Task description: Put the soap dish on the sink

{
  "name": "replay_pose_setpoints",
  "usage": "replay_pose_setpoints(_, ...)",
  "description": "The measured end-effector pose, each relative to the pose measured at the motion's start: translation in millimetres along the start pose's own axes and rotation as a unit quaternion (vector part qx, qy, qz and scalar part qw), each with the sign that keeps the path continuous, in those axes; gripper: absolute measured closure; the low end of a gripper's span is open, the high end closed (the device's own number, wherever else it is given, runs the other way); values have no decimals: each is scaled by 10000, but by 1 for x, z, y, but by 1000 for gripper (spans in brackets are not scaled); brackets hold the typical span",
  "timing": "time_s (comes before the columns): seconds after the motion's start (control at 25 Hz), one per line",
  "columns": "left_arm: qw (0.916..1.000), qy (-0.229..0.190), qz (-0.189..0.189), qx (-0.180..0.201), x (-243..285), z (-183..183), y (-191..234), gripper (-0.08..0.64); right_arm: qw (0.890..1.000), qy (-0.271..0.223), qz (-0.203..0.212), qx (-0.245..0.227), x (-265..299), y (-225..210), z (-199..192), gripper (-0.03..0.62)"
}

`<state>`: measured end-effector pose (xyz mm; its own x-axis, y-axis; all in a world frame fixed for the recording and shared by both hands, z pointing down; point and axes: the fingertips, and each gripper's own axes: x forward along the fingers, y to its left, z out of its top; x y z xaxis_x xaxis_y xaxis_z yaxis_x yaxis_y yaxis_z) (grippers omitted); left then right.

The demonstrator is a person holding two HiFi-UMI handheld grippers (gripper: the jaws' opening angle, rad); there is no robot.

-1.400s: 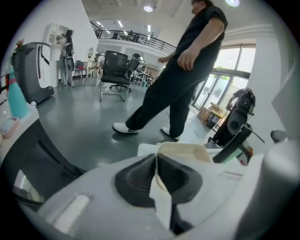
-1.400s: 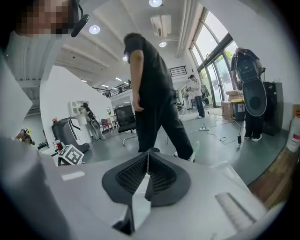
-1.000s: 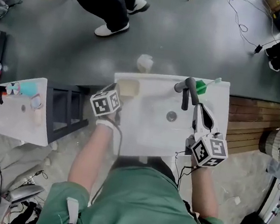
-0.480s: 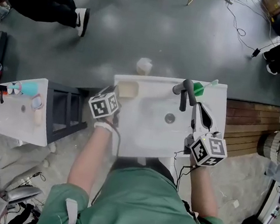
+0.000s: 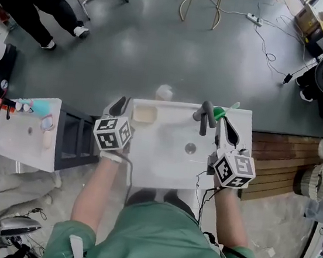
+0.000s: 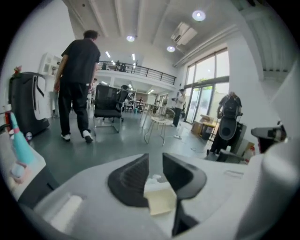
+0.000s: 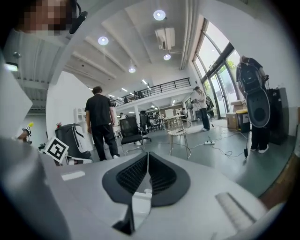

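On the back left corner of the white sink (image 5: 164,155), as the head view shows it, lies the cream soap dish (image 5: 144,115), flat on the rim and well to the left of the grey faucet (image 5: 206,112). Just left of the dish is the left gripper (image 5: 119,103), its marker cube nearer the person. From the left gripper view, that gripper (image 6: 155,161) has its two dark jaws apart by a narrow gap; the soap dish (image 6: 160,200) shows low in that gap, just ahead of the tips, and neither pad is pressed on it, so this gripper holds nothing.

Over the right side of the sink the right gripper (image 5: 220,122) points toward the back edge, close beside the faucet and a green-handled brush (image 5: 223,111) that lies at the back right corner. Seen from the right gripper view, the right gripper (image 7: 147,157) has its ribbed jaws closed flat against each other with nothing between them.

Around the basin, the drain (image 5: 190,148) sits in the middle. Left of the sink stands a small white bench (image 5: 24,137) carrying a teal item (image 5: 36,105). A crumpled white lump (image 5: 164,91) lies on the grey floor just behind the sink. Further off, a person in black (image 6: 77,70) stands near an office chair (image 6: 107,101)
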<state>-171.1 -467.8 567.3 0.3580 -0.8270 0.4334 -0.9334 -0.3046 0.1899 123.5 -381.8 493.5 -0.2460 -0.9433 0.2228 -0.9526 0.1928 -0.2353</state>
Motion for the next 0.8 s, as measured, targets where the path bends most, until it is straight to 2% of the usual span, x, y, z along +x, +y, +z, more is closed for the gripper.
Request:
replay_pose_setpoints(0.12, 9982, -525, -214, 207, -30, 40, -23, 472, 9992, -295, 15, -273, -2, 6, 22, 583)
replay_pose_setpoints(0.28, 9929, -1032, -449, 389, -69, 79, -54, 491, 9980, -509, 116, -357, -11, 13, 45, 583)
replay_pose_setpoints(0.52, 9838, -1551, -649, 621, -118, 116, -87, 502, 9957, -758, 314, -431, -31, 32, 72, 583)
replay_pose_setpoints(0.8, 9739, -1966, -801, 807, -156, 142, -116, 505, 9897, -1208, 537, -554, -56, 54, 111, 583)
